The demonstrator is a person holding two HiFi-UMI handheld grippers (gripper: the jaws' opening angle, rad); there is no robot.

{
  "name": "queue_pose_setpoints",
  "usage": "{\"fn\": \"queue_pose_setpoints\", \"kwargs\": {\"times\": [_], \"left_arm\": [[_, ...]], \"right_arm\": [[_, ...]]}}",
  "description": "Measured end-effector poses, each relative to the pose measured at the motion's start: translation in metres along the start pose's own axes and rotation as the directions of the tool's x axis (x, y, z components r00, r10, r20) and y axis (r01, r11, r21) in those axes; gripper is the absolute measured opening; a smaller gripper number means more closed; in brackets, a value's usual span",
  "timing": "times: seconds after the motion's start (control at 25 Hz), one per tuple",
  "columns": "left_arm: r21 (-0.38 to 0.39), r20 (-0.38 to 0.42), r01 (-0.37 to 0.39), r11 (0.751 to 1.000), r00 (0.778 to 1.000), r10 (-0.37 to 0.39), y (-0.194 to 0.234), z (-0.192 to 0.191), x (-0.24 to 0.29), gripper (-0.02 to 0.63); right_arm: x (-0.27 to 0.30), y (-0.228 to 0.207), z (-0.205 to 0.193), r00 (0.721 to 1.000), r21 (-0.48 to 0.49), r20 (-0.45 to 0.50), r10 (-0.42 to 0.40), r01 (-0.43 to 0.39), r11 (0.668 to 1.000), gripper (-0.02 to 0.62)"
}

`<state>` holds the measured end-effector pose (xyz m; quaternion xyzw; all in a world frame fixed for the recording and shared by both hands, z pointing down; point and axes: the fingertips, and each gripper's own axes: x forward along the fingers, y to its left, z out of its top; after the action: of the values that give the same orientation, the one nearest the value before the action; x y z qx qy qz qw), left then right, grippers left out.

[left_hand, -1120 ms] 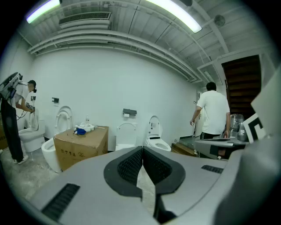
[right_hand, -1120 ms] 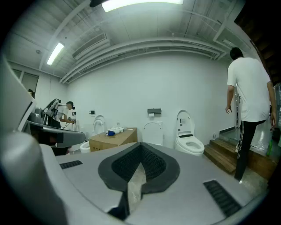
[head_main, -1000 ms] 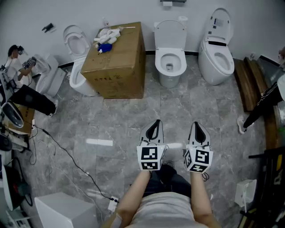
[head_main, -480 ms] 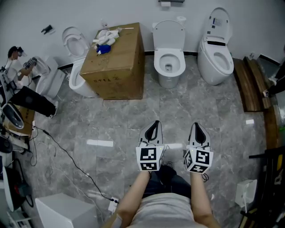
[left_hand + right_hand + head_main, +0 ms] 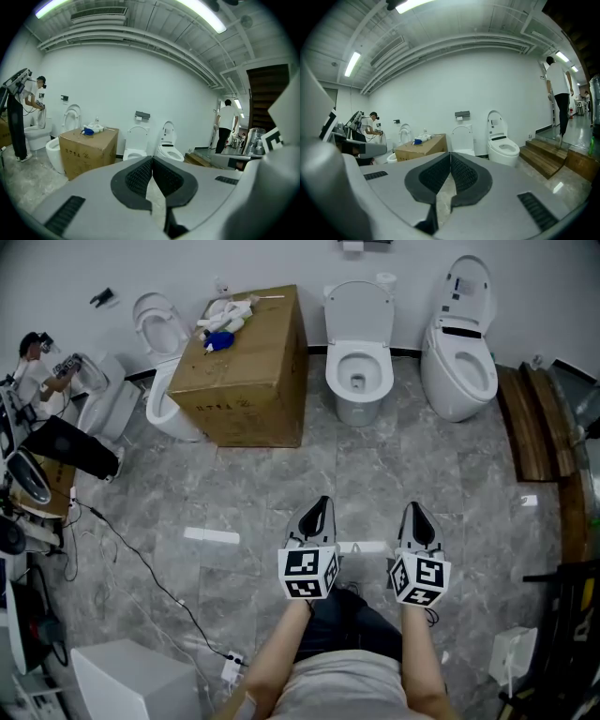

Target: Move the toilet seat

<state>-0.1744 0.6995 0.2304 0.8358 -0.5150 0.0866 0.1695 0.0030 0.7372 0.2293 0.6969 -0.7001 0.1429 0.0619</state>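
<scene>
A white toilet [image 5: 357, 371] stands at the far wall with its seat and lid [image 5: 358, 309] raised upright; it also shows as the toilet [image 5: 136, 147] and the toilet [image 5: 462, 140] in the two gripper views. My left gripper [image 5: 322, 503] and right gripper [image 5: 414, 509] hang side by side over the grey floor, well short of the toilet. Both are shut with nothing between their jaws. In the left gripper view the left gripper [image 5: 151, 160] points at the far wall, as does the right gripper [image 5: 450, 155] in its own view.
A large cardboard box [image 5: 246, 368] with cloths on top stands left of the toilet. A second toilet [image 5: 462, 343] is at the right, another toilet [image 5: 161, 352] behind the box. Wooden steps [image 5: 536, 418] lie right. A person [image 5: 37, 371] works at far left; cables [image 5: 141, 563] cross the floor.
Both grippers have drifted a little toward me and lower in the head view. A dark shape at the right edge has left the view.
</scene>
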Motion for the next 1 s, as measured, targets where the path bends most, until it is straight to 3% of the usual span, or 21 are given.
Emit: {"fn": "queue_pose_setpoints", "kwargs": {"times": [0.52,1.0], "left_arm": [[-0.008,-0.011,-0.034,0.999,0.999,0.034,-0.002,-0.005,0.023,0.017],[-0.014,-0.028,-0.025,1.0,0.999,0.024,0.039,0.026,0.112,0.017]], "right_arm": [[0.026,-0.012,-0.011,0.997,0.041,-0.036,0.07,-0.069,0.997,0.015],[0.124,-0.015,0.004,0.996,0.086,-0.062,0.067,-0.062,0.994,0.015]]}}
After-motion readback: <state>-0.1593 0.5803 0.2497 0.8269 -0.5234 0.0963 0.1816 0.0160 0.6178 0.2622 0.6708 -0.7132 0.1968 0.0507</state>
